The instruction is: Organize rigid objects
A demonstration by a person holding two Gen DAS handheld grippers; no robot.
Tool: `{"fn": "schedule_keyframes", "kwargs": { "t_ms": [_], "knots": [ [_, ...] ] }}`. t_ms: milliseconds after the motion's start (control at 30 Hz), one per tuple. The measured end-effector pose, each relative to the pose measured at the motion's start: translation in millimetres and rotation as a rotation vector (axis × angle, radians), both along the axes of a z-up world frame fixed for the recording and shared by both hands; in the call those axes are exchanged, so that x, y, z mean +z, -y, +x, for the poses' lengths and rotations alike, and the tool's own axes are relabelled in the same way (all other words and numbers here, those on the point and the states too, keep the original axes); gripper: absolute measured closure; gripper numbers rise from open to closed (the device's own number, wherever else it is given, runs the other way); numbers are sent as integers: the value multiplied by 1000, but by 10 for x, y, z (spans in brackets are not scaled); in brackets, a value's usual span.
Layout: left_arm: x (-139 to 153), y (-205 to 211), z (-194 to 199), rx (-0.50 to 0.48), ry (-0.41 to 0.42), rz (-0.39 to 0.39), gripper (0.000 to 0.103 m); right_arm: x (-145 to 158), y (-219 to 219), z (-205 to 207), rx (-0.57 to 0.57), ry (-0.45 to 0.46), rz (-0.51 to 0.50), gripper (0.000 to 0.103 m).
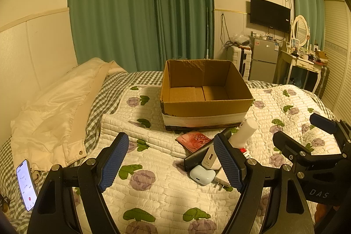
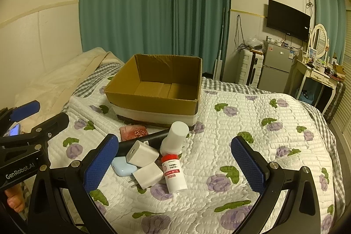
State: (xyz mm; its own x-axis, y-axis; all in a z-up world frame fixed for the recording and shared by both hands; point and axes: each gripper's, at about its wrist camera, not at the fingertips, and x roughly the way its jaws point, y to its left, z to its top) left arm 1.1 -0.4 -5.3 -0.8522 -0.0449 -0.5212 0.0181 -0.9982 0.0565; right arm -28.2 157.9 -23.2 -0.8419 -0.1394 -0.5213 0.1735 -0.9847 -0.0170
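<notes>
Here both tongs (image 1: 171, 159) (image 2: 175, 163) hover agape above bedspread (image 2: 252, 124).

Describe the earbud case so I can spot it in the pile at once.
Find the open cardboard box on the quilted bed. In front of it lies a small pile; at its near-left edge, beside two white chargers, sits the earbud case: the only pale blue, rounded item.

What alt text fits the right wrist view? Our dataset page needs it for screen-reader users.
An empty cardboard box sits on a floral quilt, with a pile before it: two white chargers, a blue earbud case, two white bottles. The right gripper, jaws open, frames them.
</notes>
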Motion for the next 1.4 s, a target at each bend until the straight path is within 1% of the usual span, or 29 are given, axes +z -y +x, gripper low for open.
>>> {"fn": "schedule_keyframes", "kwargs": {
  "t_ms": [200, 333, 500, 600, 667, 700, 800, 933, 967, 1000, 1033, 1067, 1100, 1133, 1200, 1300, 1400],
  "knots": [
    [0, 8, -11, 0, 0, -4, 21, -14, -6, -29, 3, 15, -3, 0],
    [-13, 71, -95, -4, 14, -2, 21, 10, -23, -108, 14, 32, -15, 0],
    [-203, 165, -323, 9, 83, 32, 21, -38, -55, -345, 23, 83, -5, 1],
    [-413, 174, -479, 12, 139, 27, 21, -163, -102, -549, 35, 144, -17, 10],
    [-561, 161, -592, 10, 174, 12, 21, -250, -116, -649, 37, 175, -25, 12],
    [-613, 158, -632, 9, 186, 7, 21, -298, -125, -706, 38, 190, -30, 14],
    [-745, 134, -754, 2, 215, -1, 21, -436, -124, -882, 45, 238, -28, 20],
    [-871, 97, -915, -16, 248, -6, 21, -590, -70, -1090, 61, 289, -41, 31],
    [-898, 83, -956, -23, 254, -7, 21, -621, -59, -1136, 69, 299, -48, 33],
    [-919, 70, -988, -31, 259, -8, 21, -655, -50, -1186, 73, 306, -53, 36],
    [-932, 55, -1021, -38, 266, -11, 21, -678, -45, -1226, 74, 311, -54, 47],
    [-953, 39, -1059, -47, 274, -14, 23, -701, -39, -1265, 76, 316, -55, 54],
    [-972, 24, -1089, -55, 279, -17, 23, -721, -34, -1297, 83, 321, -61, 67],
    [-991, 2, -1117, -69, 288, -19, 23, -730, -35, -1314, 91, 324, -72, 70],
    [-1003, -51, -1114, -98, 298, -12, 23, -706, -49, -1294, 89, 305, -86, 70],
    [-1017, -147, -1082, -142, 305, -5, 23, -545, -119, -1202, 71, 235, -86, 70],
    [-1029, -258, -1047, -188, 314, 15, 23, -402, -246, -1125, 43, 200, -97, 70]
  ]
}}
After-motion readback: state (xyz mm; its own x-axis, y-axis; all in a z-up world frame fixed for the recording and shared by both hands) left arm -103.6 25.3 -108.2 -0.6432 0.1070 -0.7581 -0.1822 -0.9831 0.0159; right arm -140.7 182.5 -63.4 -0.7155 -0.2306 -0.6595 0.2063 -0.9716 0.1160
